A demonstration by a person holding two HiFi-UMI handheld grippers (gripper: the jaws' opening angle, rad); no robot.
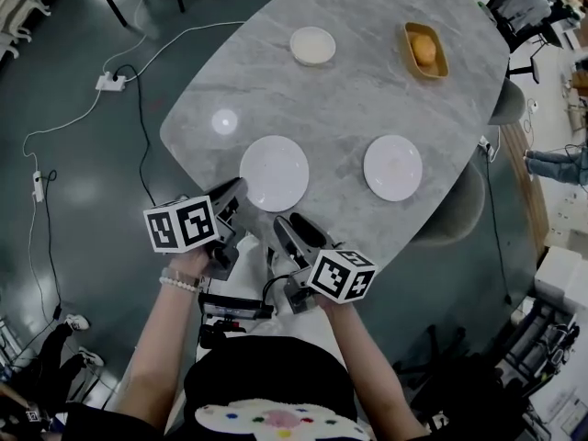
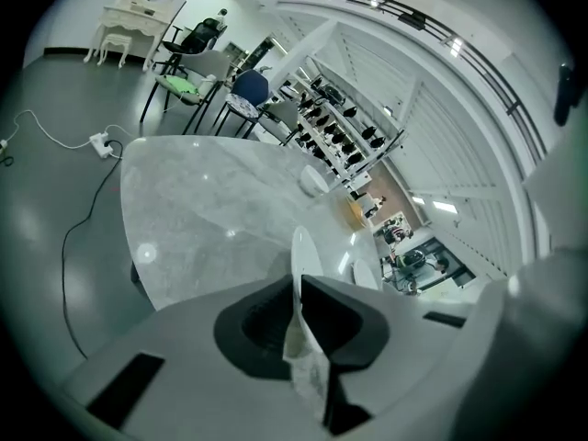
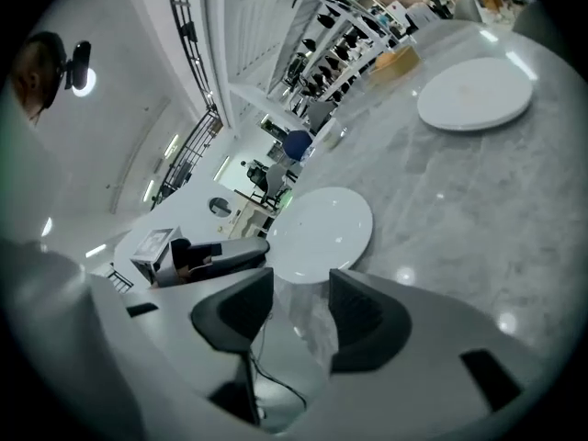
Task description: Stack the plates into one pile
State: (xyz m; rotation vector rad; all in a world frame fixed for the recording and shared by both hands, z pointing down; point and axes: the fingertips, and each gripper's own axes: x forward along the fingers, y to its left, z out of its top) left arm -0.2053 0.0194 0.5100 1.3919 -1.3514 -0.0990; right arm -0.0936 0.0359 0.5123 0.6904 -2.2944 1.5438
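Jaws of the left hand-held gripper [image 2: 298,281] are almost together, pinched on the near rim of a white plate [image 1: 275,173], with a pad on each face of the rim. That's a firm hold. From that gripper's own view the plate runs straight ahead as a thin white sliver, seen edge-on. Whether its far edge is off the table [image 1: 349,108] I cannot tell.

Just to the right, the right hand-held gripper [image 3: 299,281] stands wide open, nothing between its jaws. The held plate lies just ahead of it and a touch to the left, not touching it. The left hand-held gripper's dark jaw shows at that plate's left rim. Both grippers sit at the table's near edge, side by side, pointing forward and down, marker cubes towards the person.

Further out, ahead and to the right of the right hand-held gripper, a second plate [image 1: 392,167] lies flat on the grey marbled top, well apart from the first. Far ahead of both grippers, towards the table's far end, sits a small cream dish [image 1: 312,45]. To its right is a yellow tray [image 1: 425,50] with something orange in it.

Off the table, out to the left of the left hand-held gripper, a white cable [image 1: 64,122] runs across the dark floor [image 1: 73,191] to a power strip [image 1: 110,82].
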